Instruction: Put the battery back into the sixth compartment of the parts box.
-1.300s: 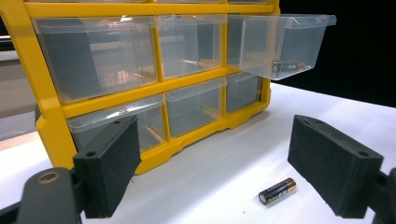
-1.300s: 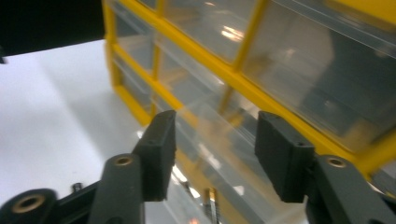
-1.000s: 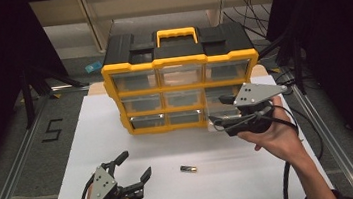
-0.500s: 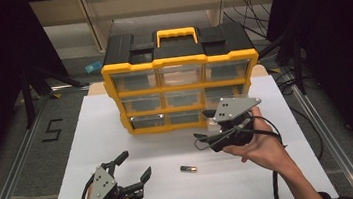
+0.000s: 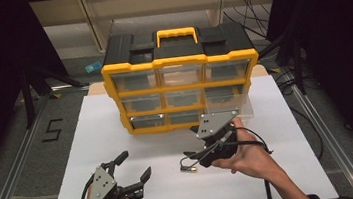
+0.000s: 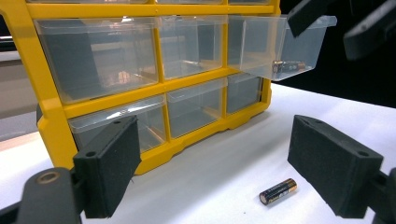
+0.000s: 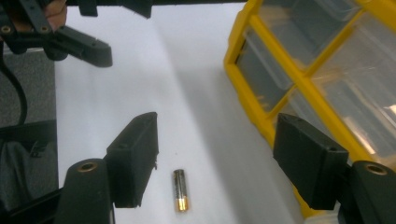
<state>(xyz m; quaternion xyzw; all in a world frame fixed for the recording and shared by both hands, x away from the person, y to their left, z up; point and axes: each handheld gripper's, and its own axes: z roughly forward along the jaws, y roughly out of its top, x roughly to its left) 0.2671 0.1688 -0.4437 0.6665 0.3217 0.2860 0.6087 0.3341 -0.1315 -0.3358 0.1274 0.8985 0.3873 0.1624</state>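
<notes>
High view: right gripper (image 5: 190, 159), jaws spread wide, holds nothing; a battery (image 5: 188, 168) lies on the white board (image 5: 284, 178) just below its tips, apart from them. Behind the gripper stands a yellow drawer cabinet (image 5: 182, 91) with one clear drawer (image 5: 229, 104) pulled out on the right of the middle row. Left gripper (image 5: 134, 168), jaws spread, empty, sits well to the left of the battery. Grey floor (image 5: 14, 148) and dark curtains surround the board.

Left gripper view: both black jaws wide apart, touching nothing. Battery (image 6: 278, 191) lies ahead, nearer the right-hand jaw. The open drawer (image 6: 280, 44) holds another battery (image 6: 288, 66).

Right gripper view: jaws wide apart; battery (image 7: 180, 190) lies between them, nearer the left-hand jaw, untouched. Cabinet (image 7: 252, 84) to the right; left gripper (image 7: 102, 35) farther off.
</notes>
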